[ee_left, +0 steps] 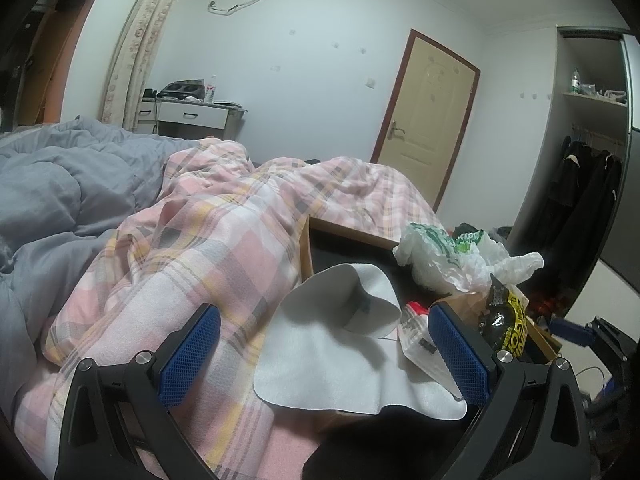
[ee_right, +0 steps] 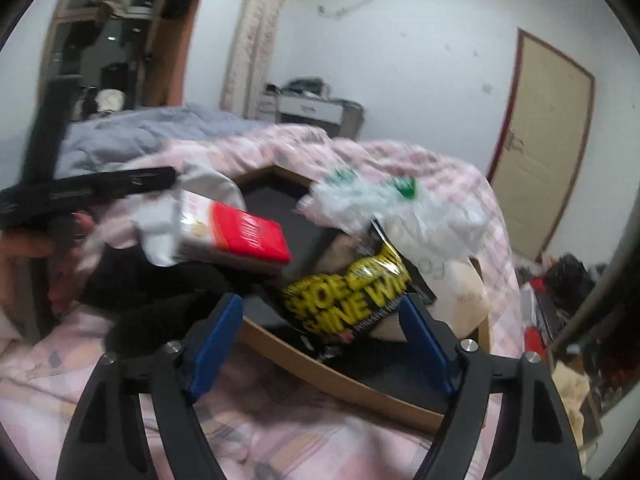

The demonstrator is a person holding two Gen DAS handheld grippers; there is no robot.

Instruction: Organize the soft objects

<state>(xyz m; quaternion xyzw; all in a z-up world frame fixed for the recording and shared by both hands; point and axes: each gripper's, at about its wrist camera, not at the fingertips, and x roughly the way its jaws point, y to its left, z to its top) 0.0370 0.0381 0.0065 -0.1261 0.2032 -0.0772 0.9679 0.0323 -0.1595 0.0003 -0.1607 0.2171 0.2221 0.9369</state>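
Left wrist view first: we see our left gripper (ee_left: 324, 354) with its blue pads spread wide and nothing pinched, though a white cloth (ee_left: 340, 360) lies between them, draped half over the rim of the cardboard box (ee_left: 306, 248) and half onto the pink plaid quilt (ee_left: 192, 248). We judge the sorting partly done: a crumpled white-and-green plastic bag (ee_left: 448, 256) and a black-and-yellow wipes packet (ee_left: 502, 320) already sit in or at the box, while the cloth is not fully in. A grey duvet (ee_left: 60, 188) is bunched further left on the bed. Right wrist view, which is blurred: our right gripper (ee_right: 322, 334) stands open with nothing clamped, the wipes packet (ee_right: 352, 296) lying just ahead between its pads and resting over the box's near wall (ee_right: 340, 380). A red-and-white tissue pack (ee_right: 236, 236) sits tilted at the box's left side, beside the white cloth (ee_right: 208, 184), and the plastic bag (ee_right: 380, 204) is behind. We cannot tell whether the packet has settled fully inside. The soft things look limp and crumpled, likely to slump when lifted.
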